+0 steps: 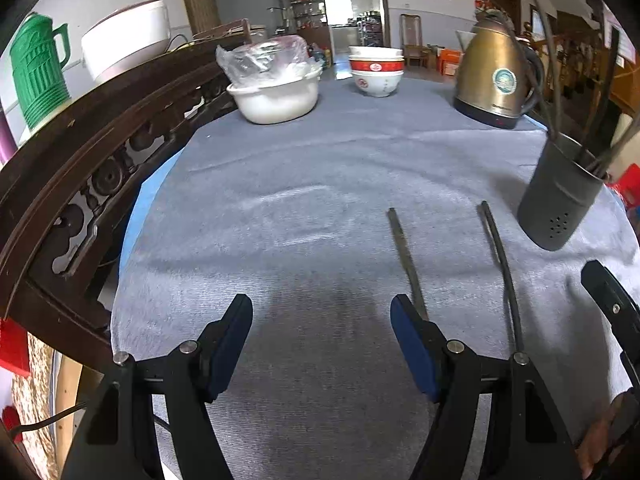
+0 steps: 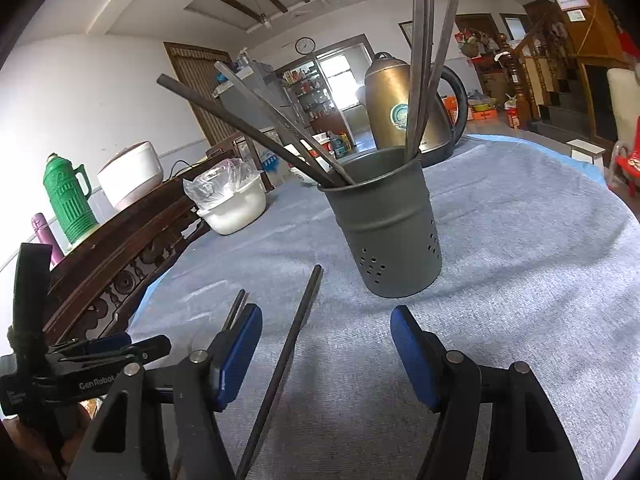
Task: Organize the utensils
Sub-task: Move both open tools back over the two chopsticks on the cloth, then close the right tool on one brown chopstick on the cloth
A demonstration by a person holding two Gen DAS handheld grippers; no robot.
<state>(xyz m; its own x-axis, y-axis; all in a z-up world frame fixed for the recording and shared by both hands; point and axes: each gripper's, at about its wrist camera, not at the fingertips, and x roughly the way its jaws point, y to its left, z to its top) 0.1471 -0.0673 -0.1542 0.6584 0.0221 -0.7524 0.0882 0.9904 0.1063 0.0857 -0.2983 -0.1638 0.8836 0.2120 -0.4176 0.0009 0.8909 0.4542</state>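
A dark grey utensil holder (image 2: 386, 228) stands on the grey tablecloth (image 2: 520, 240) with several dark chopsticks (image 2: 424, 64) in it; it also shows at the right of the left wrist view (image 1: 560, 196). Two dark chopsticks lie loose on the cloth: one (image 1: 406, 258) just beyond my left gripper's right finger, another (image 1: 502, 264) further right. In the right wrist view one loose chopstick (image 2: 288, 356) lies between my right gripper's fingers, the other (image 2: 236, 308) by its left finger. My left gripper (image 1: 322, 344) is open and empty. My right gripper (image 2: 326, 356) is open, low over the cloth.
A brass electric kettle (image 1: 496, 76), stacked red and white bowls (image 1: 376, 70) and a white basin with a plastic bag (image 1: 276, 92) stand at the far table edge. A dark carved wooden sideboard (image 1: 80, 168) runs along the left, bearing a green thermos (image 1: 38, 68) and a rice cooker (image 1: 128, 40).
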